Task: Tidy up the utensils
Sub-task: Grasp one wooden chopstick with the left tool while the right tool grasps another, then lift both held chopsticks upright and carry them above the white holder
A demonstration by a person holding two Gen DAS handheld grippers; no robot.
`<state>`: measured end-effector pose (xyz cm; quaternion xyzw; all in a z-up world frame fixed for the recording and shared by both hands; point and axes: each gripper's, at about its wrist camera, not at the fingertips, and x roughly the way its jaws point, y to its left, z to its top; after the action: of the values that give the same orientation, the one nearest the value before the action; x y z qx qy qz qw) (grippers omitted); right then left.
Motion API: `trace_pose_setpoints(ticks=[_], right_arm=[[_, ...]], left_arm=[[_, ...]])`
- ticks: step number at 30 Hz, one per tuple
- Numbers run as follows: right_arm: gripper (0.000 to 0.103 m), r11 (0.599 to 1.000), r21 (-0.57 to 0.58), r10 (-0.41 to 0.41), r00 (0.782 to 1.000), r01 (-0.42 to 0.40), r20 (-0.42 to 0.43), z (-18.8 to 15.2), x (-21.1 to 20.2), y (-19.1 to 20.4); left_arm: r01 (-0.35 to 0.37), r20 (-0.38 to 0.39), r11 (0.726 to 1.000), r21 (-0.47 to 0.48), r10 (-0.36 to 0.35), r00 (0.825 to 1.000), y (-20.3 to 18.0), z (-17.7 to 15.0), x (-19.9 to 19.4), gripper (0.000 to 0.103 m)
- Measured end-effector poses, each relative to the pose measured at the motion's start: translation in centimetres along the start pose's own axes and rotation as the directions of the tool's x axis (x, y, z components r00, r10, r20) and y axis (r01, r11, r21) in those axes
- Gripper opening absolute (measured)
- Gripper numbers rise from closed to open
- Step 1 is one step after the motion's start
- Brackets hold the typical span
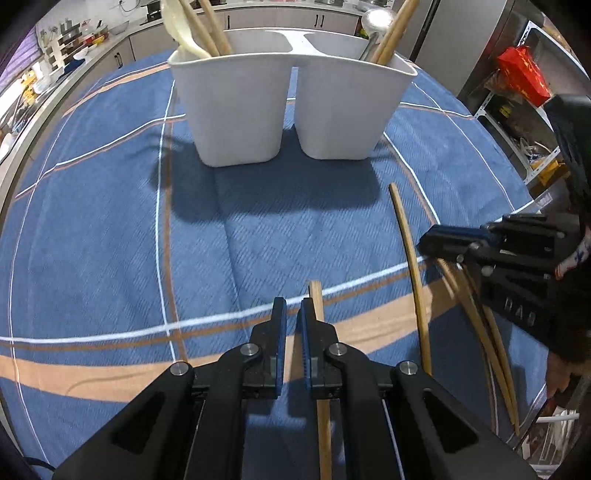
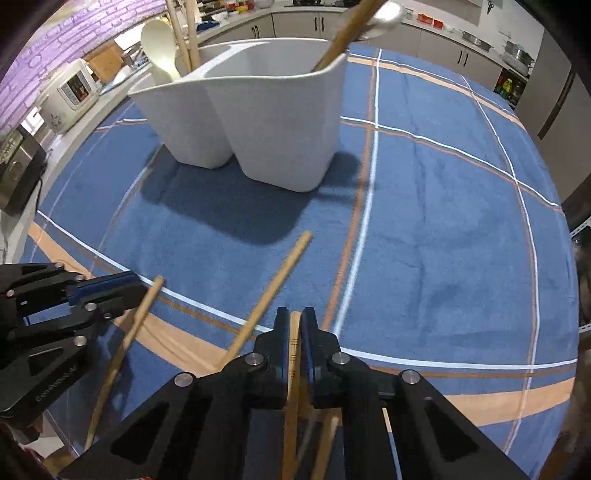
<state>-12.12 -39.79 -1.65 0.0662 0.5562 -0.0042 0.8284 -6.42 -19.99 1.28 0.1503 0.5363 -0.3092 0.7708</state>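
One white holder with two compartments stands on the tabletop. In it are four chopsticks, two per compartment, and two spoons: one white, one metal. Outside it lie four more chopsticks: one under the left gripper, one clamped in the right gripper, one between them, and one close beside the clamped one.

Each matte black plastic left claw and right claw has two angular linkage arms with triangular cut-outs, round silver pivot screws and flat fingers lined with ribbed blue pads. Pale embossed lettering, too blurred to read, marks the body's side. Beside the right claw, a dark sleeve with a patterned white cuff shows.
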Motion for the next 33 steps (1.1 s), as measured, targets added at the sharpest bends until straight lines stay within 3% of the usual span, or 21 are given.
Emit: trace_pose_setpoints(ticks=[4, 5, 9, 13, 18, 25, 27, 29, 33], right_arm=[[0.007, 0.999, 0.037, 0.030, 0.999, -0.031, 0.040, 0.0, 0.0, 0.1], [0.007, 0.998, 0.050, 0.037, 0.998, -0.040, 0.054, -0.1, -0.1, 0.0], [0.007, 0.994, 0.081, 0.062, 0.990, -0.073, 0.129, -0.6, -2.2, -0.3], [0.007, 0.993, 0.091, 0.061, 0.977, -0.081, 0.203, -1.4, -4.8, -0.3], [0.007, 0.992, 0.095, 0.053, 0.956, -0.084, 0.289, -3.1, -8.6, 0.4], [0.007, 0.990, 0.096, 0.066, 0.951, -0.100, 0.303, -4.7, -10.4, 0.4], [0.007, 0.989, 0.104, 0.071, 0.954, -0.106, 0.291, -5.2, -10.3, 0.3], [0.007, 0.988, 0.109, 0.077, 0.957, -0.111, 0.281, -5.8, -10.1, 0.5], [0.007, 0.986, 0.115, 0.085, 0.959, -0.120, 0.272, -6.7, -9.8, 0.6]], left_arm=[[-0.011, 0.020, 1.000, 0.010, 0.011, 1.000, -0.2, -0.1, -0.1, 0.007], [-0.015, 0.025, 1.000, 0.004, 0.015, 1.000, -0.1, -0.2, -0.1, 0.000], [0.007, 0.059, 0.995, -0.100, -0.001, 0.998, 1.4, -1.0, -1.1, 0.000], [0.030, 0.141, 0.989, -0.148, -0.009, 0.990, 2.4, -2.0, -4.1, 0.000], [0.022, 0.222, 0.991, -0.130, 0.008, 0.975, 2.3, -3.2, -7.4, 0.000], [0.020, 0.116, 0.999, -0.045, -0.014, 0.993, -0.1, -3.0, -4.5, 0.001], [0.013, 0.099, 0.999, -0.030, -0.010, 0.995, -0.7, -2.7, -3.2, 0.010], [0.014, 0.095, 1.000, -0.027, -0.011, 0.995, -1.0, -2.4, -2.2, 0.031], [-0.018, 0.069, 1.000, 0.017, 0.016, 0.998, -1.9, -1.7, -0.3, 0.033]])
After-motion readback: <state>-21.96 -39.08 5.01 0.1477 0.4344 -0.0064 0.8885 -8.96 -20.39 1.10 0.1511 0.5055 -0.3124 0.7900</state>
